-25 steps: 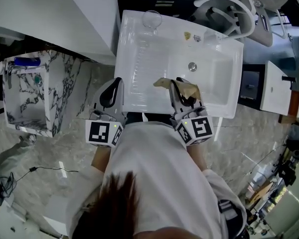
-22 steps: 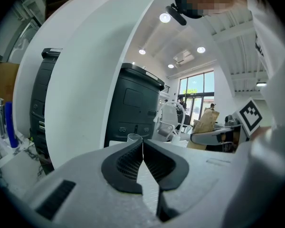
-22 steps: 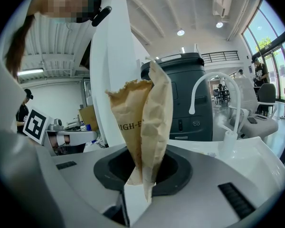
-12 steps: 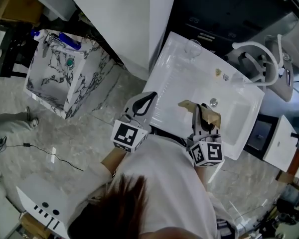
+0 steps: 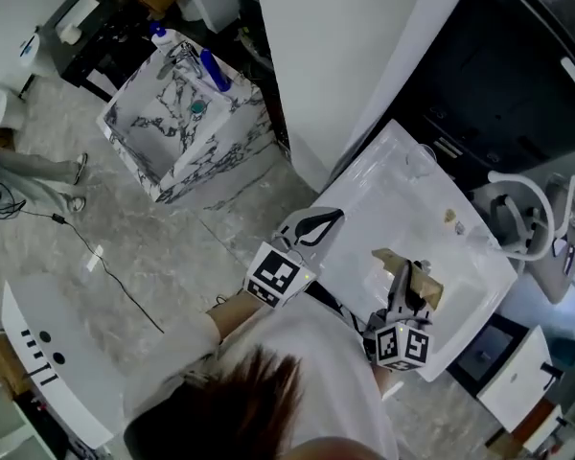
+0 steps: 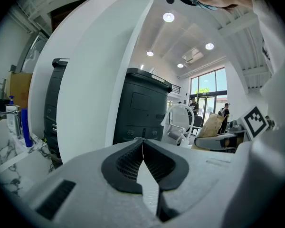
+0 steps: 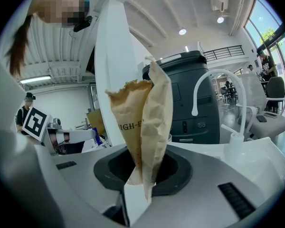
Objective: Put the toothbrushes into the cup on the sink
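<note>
- While I look down over the person's shoulders in the head view, I see the white sink (image 5: 364,197) set slantwise ahead of them, with both tools at its near side.
- My left tongs (image 6: 142,144) are clenched, the ribbed pads meeting at the tips with nothing between them. They hover at the sink's near left corner.
- My right tongs (image 7: 142,172) are grasping a brown paper bag (image 7: 145,113) by its lower end. The bag stands upright out of the pads, creased, with part of a printed word on its side.
- From above, the bag sits over the basin, close to the front rim.
- I cannot tell what the bag holds.
- The cup (image 5: 422,159), clear glass, stands on the sink's far left corner, well apart from both tongs.
- A white faucet (image 5: 522,220) arches beyond the sink's far right side.
- Well off to the left stands a marble stand (image 5: 187,127) with a blue bottle (image 5: 214,70) on it.
</note>
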